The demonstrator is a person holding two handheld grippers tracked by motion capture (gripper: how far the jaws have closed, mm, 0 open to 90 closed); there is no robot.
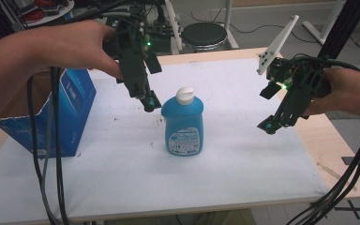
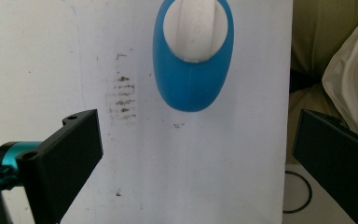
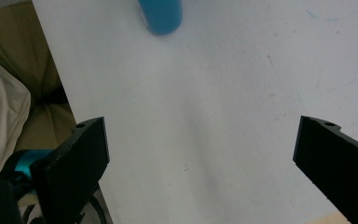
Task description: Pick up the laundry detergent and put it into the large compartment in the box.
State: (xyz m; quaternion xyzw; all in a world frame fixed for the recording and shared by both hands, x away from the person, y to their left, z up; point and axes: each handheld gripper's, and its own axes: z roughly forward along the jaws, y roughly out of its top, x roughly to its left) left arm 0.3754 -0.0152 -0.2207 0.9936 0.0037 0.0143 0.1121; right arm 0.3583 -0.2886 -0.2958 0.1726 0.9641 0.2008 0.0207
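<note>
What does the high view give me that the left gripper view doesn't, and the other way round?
High view alone: the blue box left of the bottle, the stool beyond the table, and the right hand-held gripper, open, off to the bottle's right. Left gripper view alone: brown smudges on the white cover beside the bottle, seen between the open jaws. Both: the blue bottle standing upright with its white cap, untouched.
</note>
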